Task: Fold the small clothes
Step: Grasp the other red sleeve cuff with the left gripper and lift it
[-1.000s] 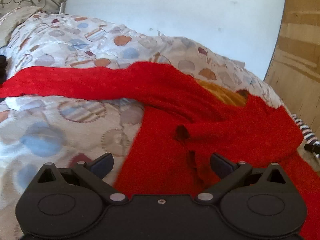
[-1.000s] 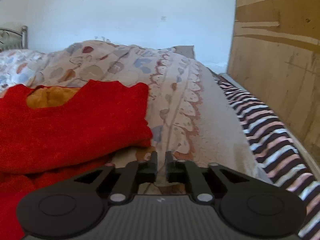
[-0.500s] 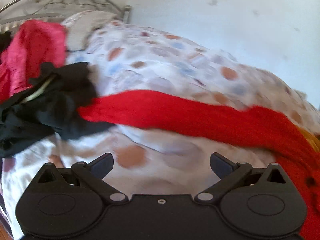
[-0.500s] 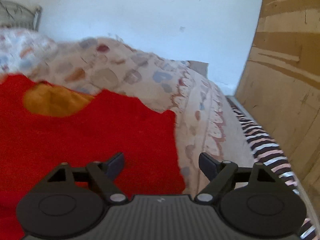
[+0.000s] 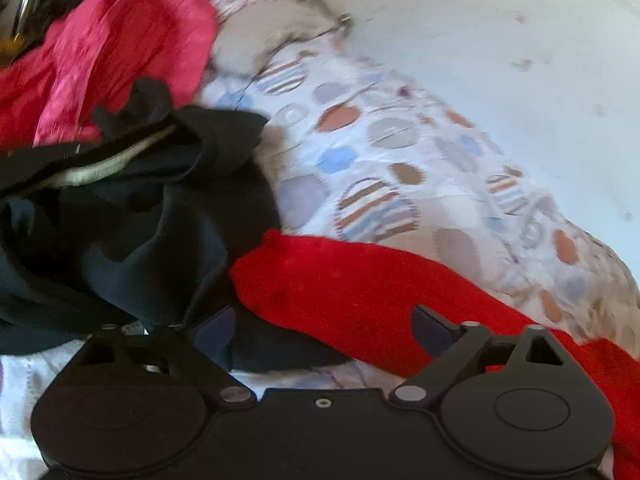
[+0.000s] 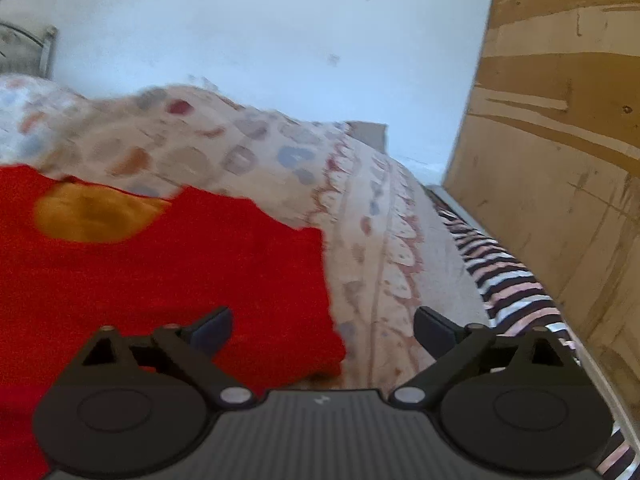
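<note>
Left claw swung leftward to sleeve end; right claw now spread. Both released, empty. Sleeve runs left-right, tip just ahead of left claw, touching black clothes.

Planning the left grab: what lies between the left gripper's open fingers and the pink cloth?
In the left wrist view, a heap of black clothes lies between the left gripper and the pink cloth.
</note>
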`<state>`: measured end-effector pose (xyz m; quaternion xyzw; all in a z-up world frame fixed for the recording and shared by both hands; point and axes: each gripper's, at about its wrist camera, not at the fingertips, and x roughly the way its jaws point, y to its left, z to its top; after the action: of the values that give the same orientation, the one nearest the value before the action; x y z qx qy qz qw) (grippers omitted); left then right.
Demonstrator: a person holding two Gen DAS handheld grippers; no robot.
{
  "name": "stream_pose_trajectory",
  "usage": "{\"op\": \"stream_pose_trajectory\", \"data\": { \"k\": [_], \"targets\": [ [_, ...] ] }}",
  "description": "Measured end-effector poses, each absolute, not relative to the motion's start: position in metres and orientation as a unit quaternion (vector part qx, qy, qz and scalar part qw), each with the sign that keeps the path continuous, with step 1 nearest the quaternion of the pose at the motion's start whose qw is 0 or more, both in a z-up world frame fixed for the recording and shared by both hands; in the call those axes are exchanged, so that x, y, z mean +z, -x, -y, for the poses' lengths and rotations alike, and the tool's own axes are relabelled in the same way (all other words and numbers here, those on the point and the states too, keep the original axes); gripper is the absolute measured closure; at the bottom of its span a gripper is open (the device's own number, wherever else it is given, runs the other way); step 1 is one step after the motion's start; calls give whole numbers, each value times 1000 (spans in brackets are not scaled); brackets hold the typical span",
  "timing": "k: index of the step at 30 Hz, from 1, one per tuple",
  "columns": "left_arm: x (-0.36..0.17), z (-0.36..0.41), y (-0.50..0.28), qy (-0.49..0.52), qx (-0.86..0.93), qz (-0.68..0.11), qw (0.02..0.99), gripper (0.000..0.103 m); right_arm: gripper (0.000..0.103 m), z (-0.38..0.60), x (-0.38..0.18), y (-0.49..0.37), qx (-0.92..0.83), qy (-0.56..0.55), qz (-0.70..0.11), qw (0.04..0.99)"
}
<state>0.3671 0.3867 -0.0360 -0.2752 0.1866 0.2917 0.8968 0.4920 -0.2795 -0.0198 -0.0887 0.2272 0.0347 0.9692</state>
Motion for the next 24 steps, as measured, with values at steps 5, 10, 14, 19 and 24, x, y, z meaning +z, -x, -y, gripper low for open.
{"op": "stream_pose_trajectory", "data": {
  "k": [5, 10, 14, 19, 24],
  "targets": [
    [-46, -407, -374, 327, 320, -179, 871, 33, 0, 270, 1, -444, 84, 74, -211, 971],
    [-49, -416, -371, 338, 348, -139, 863, 93, 0, 256, 4, -405, 126, 77, -207, 967],
    [-37, -409, -365, 305, 352, -108, 878, 99, 0, 243, -1, -384, 153, 97, -204, 962],
    [5, -383, -363, 240, 324, -65, 913, 99, 0, 236, -2, -369, 170, 104, -194, 960],
    [65, -338, -368, 184, 253, -12, 950, 100, 0, 243, 4, -356, 174, 83, -181, 964]
  ]
}}
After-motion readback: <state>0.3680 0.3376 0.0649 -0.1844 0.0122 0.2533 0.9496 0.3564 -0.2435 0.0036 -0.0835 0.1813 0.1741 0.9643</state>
